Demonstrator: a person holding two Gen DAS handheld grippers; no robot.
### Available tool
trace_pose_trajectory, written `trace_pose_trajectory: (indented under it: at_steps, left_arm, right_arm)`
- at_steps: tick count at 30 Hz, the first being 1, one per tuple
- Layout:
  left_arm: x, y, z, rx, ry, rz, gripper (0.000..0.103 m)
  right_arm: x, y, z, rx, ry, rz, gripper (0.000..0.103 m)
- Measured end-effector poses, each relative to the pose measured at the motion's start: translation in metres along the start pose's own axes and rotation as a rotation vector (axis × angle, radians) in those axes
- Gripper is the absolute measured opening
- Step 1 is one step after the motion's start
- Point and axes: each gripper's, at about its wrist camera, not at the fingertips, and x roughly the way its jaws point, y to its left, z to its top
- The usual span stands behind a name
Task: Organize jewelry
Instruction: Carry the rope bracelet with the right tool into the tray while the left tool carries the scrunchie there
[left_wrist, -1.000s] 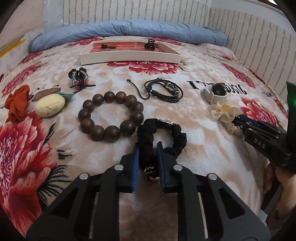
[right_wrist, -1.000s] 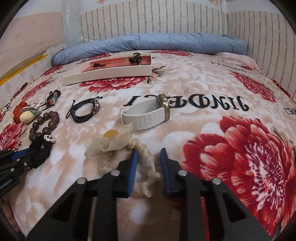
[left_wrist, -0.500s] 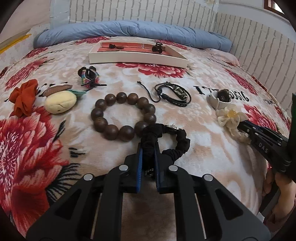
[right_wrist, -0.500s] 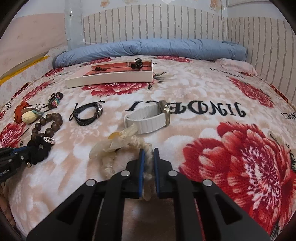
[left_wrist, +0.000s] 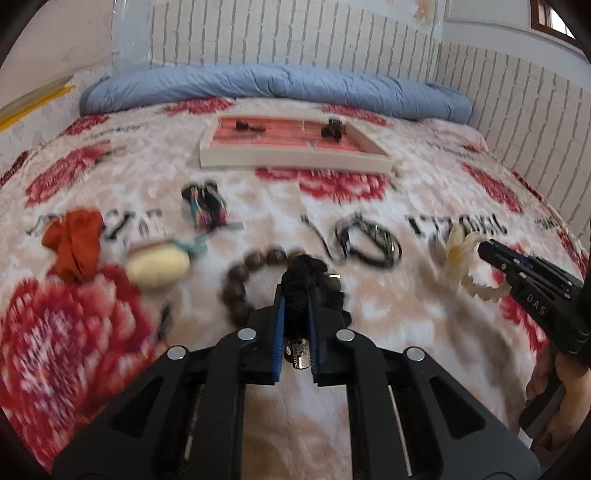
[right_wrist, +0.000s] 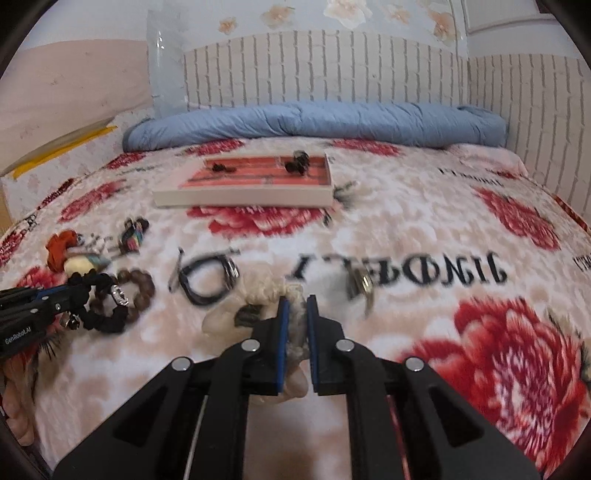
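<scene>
Black braided bracelet (left_wrist: 303, 275): thick woven cord with a small metal charm, bottom centre of the left wrist view, pinched between the blue pads of the left gripper (left_wrist: 295, 314). Looks raised off the floral blanket (left_wrist: 92, 350), just in front of the brown bead bracelet (left_wrist: 240, 284). Cream scrunchie (right_wrist: 266, 295): pale, ruffled, flower-shaped end; the right gripper (right_wrist: 295, 317) is clamped on it, lower centre of the right wrist view. From the left view that gripper enters at the right edge, angled up-left, scrunchie dangling off its tip. Jewelry tray (left_wrist: 295, 158), white rim and red lining, sits upper centre, well apart from both. Frames are motion-blurred.
</scene>
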Motion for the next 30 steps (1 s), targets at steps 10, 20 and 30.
trace_pose_trajectory:
  at_steps: [10, 20, 30]
  left_arm:
    - [-0.007, 0.033, 0.089, -0.024, -0.095, 0.002, 0.009]
    - [0.039, 0.058, 0.203, -0.009, -0.135, 0.027, 0.009]
    - [0.173, 0.069, 0.254, -0.037, 0.034, 0.038, 0.009]
  right_arm:
    - [0.018, 0.020, 0.081, -0.030, -0.089, 0.041, 0.010]
    - [0.073, 0.025, 0.178, -0.008, -0.145, 0.037, 0.010]
    - [0.197, 0.020, 0.218, 0.044, 0.020, 0.022, 0.010]
